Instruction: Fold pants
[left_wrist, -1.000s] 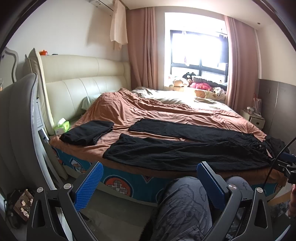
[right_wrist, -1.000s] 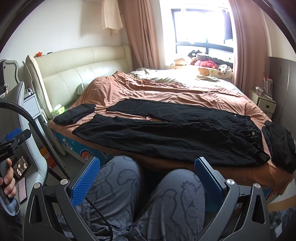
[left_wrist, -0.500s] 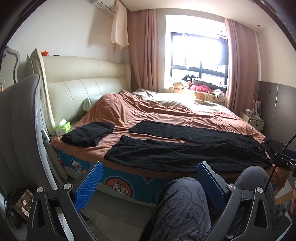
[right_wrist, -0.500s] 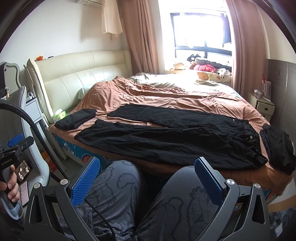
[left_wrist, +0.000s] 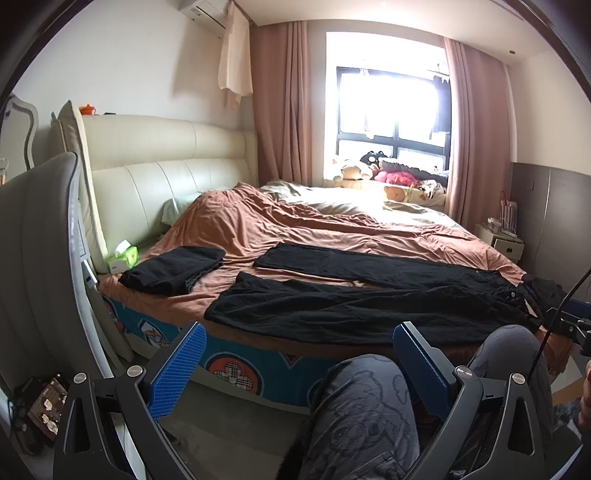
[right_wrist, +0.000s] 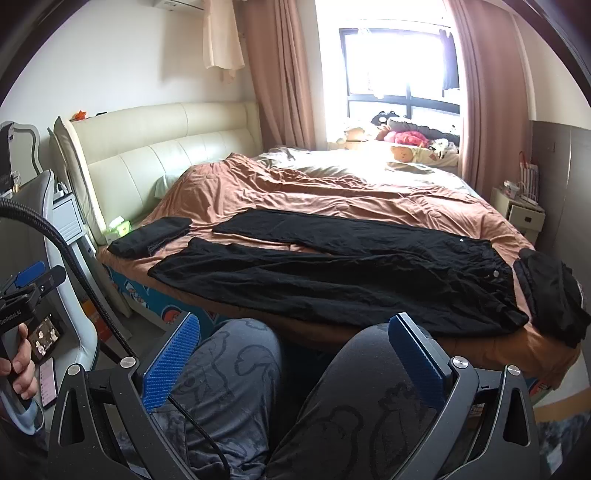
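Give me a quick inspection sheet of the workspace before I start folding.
Surface: bed with rumpled brown cover.
Job's things: black pants spread flat, legs apart, waist to the right.
Clutter: folded black garment left; dark bundle right; green tissue pack.
Grippers: left gripper and right gripper open, empty, over the person's knees, short of the bed.
Cables: black cable by the left gripper's handle.
Surroundings: headboard, window, nightstand.

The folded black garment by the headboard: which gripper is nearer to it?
Left. The left gripper faces the folded black garment ahead-left; the right gripper sits farther toward the pants' waistband.
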